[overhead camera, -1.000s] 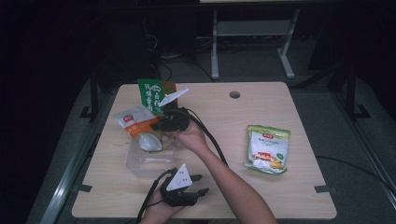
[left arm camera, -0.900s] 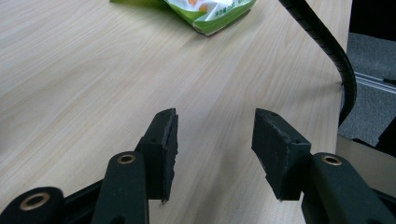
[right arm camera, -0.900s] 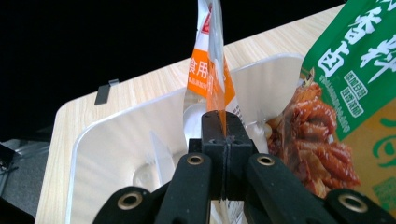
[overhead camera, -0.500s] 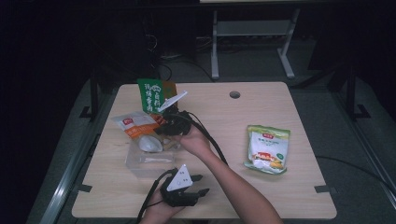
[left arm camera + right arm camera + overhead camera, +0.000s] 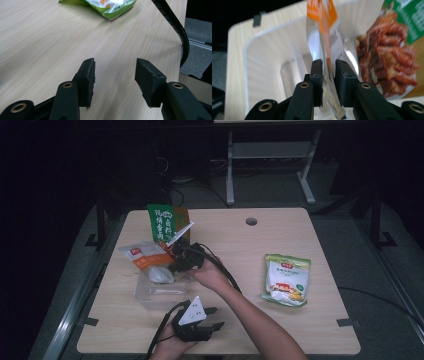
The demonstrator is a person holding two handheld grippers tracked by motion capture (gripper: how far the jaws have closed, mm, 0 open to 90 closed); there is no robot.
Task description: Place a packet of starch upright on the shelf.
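Orange-and-silver packet (image 5: pixel 325 53): edge-on between the jaws of the right gripper (image 5: pixel 329 65); in the high view the packet (image 5: pixel 145 256) lies at the table's left, just left of that gripper (image 5: pixel 181 261). The jaws have just been opening a little; the foil sits in the narrow gap, against the left pad, and whether the right pad presses on it cannot be told.

Clear plastic tub (image 5: pixel 159 294): just near of the packet, on the table (image 5: pixel 320 320); a pale rounded item (image 5: pixel 161 275) at its far rim.

Green-and-red bag (image 5: pixel 164 222): upright, just far of the right gripper.

Left gripper (image 5: pixel 212 318): at the near edge, pointing right, jaws about half open, nothing between them; its pads (image 5: pixel 88 75) hover over bare wood.

Green-and-white pouch (image 5: pixel 286 279): flat at the right, well apart from both grippers.
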